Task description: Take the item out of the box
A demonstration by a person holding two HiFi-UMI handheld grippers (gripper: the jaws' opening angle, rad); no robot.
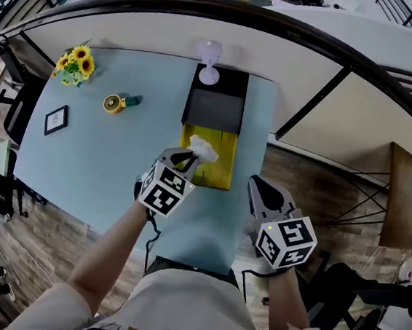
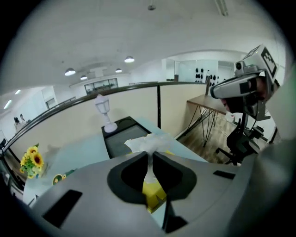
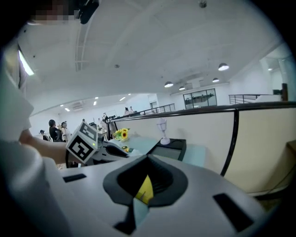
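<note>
Tongs on the left (image 1: 183,162) are closed on a white tissue (image 1: 204,149): its crumpled top stands above the tips, and its lower end runs down toward the yellow box (image 1: 217,167) lying on the pale blue counter (image 1: 104,157). A black tray (image 1: 213,110) lies just behind the box. Right tongs (image 1: 257,184) hang by the counter's right edge, apart from the box, tips together with nothing between them.

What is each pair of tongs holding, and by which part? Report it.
Left tongs pinch the white tissue at its narrow neck, below the crumpled top, above the yellow box. Right tongs are shut and hold nothing.
</note>
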